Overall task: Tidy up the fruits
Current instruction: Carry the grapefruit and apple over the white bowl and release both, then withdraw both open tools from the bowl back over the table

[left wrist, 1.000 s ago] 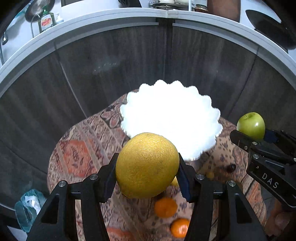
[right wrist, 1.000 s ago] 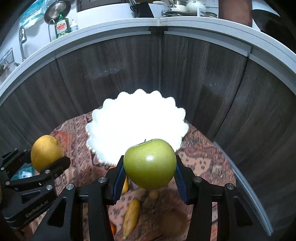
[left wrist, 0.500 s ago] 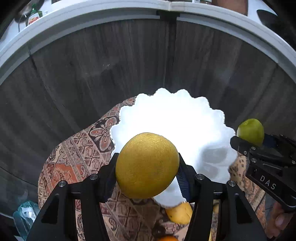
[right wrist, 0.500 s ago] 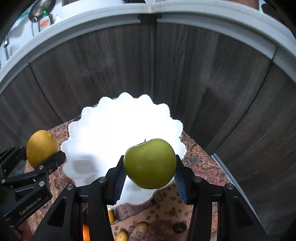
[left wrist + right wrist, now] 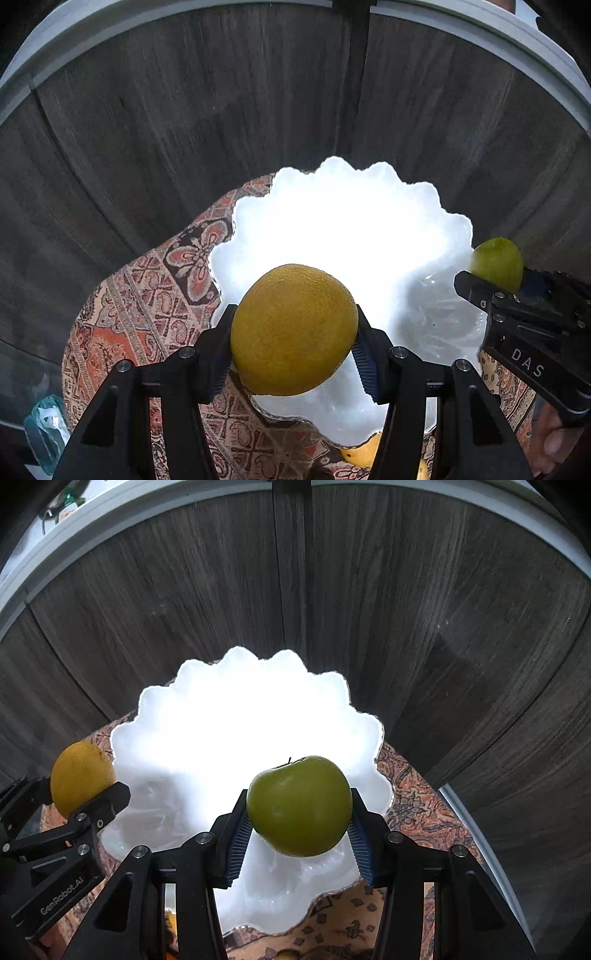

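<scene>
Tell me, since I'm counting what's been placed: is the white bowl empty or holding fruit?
Empty: the white bowl shows only bare interior. The green apple and yellow citrus are both held in grippers.

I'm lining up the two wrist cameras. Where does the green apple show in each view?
Left wrist view: the green apple sits at the right edge, held in the jaws of the right gripper, beside the white scalloped bowl.
Right wrist view: the apple is low in the centre, clamped between the jaws, in front of the bowl.
Shared landmark: the white scalloped bowl.
</scene>
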Available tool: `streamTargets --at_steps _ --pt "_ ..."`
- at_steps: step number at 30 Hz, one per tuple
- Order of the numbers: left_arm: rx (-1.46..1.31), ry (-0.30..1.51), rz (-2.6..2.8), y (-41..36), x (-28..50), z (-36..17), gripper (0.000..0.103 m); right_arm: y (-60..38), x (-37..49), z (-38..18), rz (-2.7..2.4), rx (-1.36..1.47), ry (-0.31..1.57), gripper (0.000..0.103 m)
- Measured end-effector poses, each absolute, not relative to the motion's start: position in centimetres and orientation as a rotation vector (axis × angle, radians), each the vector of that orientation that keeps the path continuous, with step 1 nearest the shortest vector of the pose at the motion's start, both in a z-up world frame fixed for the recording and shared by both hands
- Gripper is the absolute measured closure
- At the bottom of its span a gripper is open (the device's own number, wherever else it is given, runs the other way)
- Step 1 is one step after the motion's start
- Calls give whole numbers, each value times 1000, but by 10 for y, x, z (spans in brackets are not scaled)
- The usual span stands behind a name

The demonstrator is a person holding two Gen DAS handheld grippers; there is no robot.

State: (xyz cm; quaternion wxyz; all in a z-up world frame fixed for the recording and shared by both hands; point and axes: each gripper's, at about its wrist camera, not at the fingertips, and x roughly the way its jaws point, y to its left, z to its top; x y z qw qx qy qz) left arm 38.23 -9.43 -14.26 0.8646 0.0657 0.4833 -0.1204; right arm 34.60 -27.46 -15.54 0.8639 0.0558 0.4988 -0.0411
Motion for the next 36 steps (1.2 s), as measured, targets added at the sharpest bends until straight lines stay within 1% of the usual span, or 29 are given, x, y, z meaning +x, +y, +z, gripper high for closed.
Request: streamTargets --at_steps 3,4,5,6,7,10,15,21,27,36 --pt "147 1024 -235 -93 383 -147 45 -275 348 -158 -100 114 1057 53" --pt "165 1013 -224 -93 381 -146 44 -275 348 -158 -103 113 1056 50" --pt "179 1003 -215 -92 380 -144 37 -274 347 -156 -111 107 1052 46" --pt "183 989 -204 -90 379 -141 28 -273 346 -152 -122 99 1042 36" --pt "181 979 -194 -88 378 -138 26 -271 345 -149 -133 87 1028 24" --pt "166 963 -180 -81 376 -128 17 -266 341 -135 -158 44 982 11" --pt "167 927 -150 -74 369 -112 4 -260 333 -113 -183 29 929 9" --pt "162 877 -144 -70 348 -90 2 -261 316 -91 -206 45 883 9" --pt "164 848 -157 -69 323 -77 2 -262 290 -68 -241 29 824 9" --pt "134 821 -118 -68 287 -67 2 -267 259 -62 -247 62 832 9"
